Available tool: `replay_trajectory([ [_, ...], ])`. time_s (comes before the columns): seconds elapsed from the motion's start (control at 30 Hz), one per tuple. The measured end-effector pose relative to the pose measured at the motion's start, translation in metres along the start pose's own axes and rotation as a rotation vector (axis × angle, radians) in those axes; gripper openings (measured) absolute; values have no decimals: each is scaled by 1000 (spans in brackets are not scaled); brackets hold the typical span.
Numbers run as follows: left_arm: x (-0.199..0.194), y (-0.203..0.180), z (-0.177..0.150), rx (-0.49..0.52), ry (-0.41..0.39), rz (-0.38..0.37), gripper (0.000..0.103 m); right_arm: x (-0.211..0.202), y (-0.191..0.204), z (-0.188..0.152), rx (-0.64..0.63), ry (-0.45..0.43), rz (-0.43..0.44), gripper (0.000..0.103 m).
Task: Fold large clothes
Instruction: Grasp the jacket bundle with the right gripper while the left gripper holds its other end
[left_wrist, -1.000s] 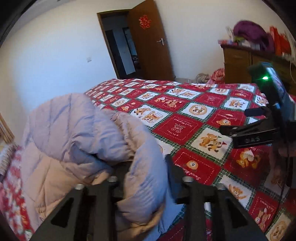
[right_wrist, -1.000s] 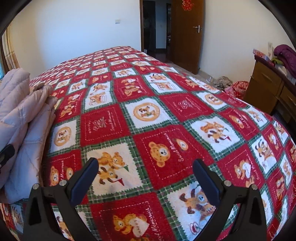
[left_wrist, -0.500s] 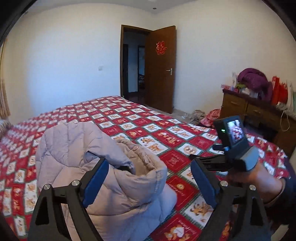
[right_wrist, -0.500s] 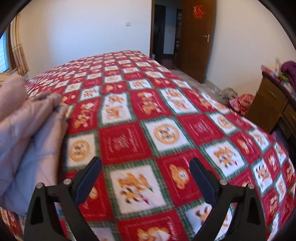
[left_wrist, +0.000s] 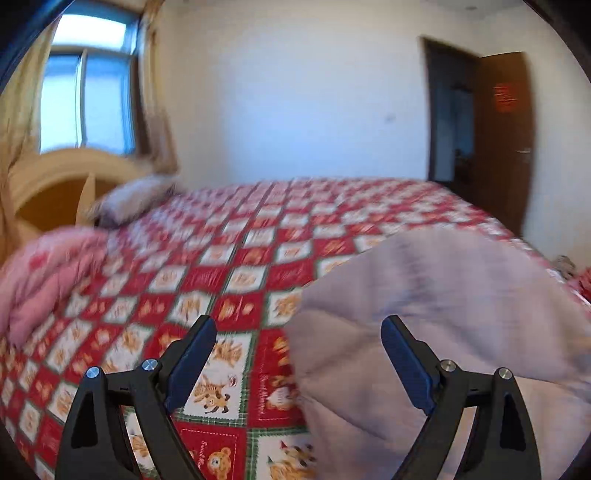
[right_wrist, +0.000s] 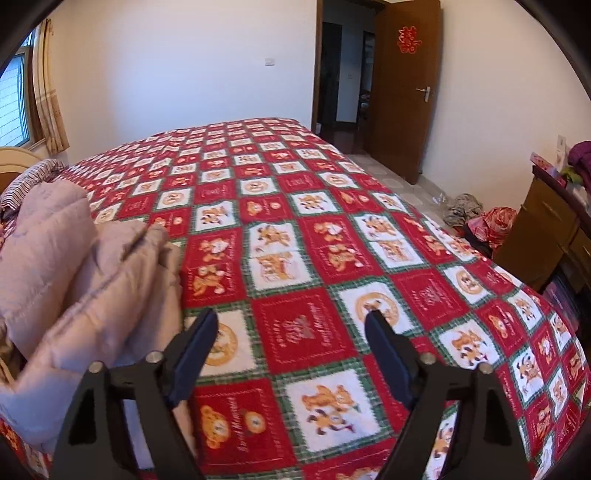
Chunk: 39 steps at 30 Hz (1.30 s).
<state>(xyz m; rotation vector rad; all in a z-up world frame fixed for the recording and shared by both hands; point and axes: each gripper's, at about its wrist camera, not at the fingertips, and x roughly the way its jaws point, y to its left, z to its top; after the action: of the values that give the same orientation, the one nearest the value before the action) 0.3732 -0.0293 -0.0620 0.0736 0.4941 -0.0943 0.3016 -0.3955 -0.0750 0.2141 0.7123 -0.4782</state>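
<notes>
Left gripper (left_wrist: 299, 328) released, right gripper (right_wrist: 291, 321) closing on nothing, above the "Sweet Memories" bedspread (right_wrist: 303, 332) beside the jacket (right_wrist: 81, 258)

Left gripper (left_wrist: 298, 360): two matte black fingers, each a triangular frame with a teardrop-shaped cut-out near its base. Dark blue flat pads line the inner face of each finger tip. Two round silver screw heads sit on top of each finger, four in all.

Right gripper (right_wrist: 291, 352): same build. Black frames, dark blue pads, paired silver screw heads per finger, same cut-outs.

No cables, markings or sleeves visible in either wrist view.
</notes>
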Motion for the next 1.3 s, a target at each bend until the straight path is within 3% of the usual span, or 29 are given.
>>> replay_trajectory([
  [0.13,30,-26,-9,-27,71,-108,91,-13,20,20,6,-44,21,76],
  [0.33,-1,-139,-29,298,-53,-133,91,-37,66,68,3,-148,81,71],
  [0.4,-4,-153,-34,349,-75,-119,91,-30,84,79,0,-150,109,63],
  [0.5,5,-151,-32,327,-46,-119,92,2,98,79,-5,-124,79,48],
  [0.63,33,-121,-26,164,53,-185,101,56,90,58,58,-27,66,46],
  [0.73,48,-112,-29,93,95,-240,102,80,84,40,70,0,62,46],
  [1.3,72,-126,-47,73,145,-245,102,123,82,18,72,28,57,46],
])
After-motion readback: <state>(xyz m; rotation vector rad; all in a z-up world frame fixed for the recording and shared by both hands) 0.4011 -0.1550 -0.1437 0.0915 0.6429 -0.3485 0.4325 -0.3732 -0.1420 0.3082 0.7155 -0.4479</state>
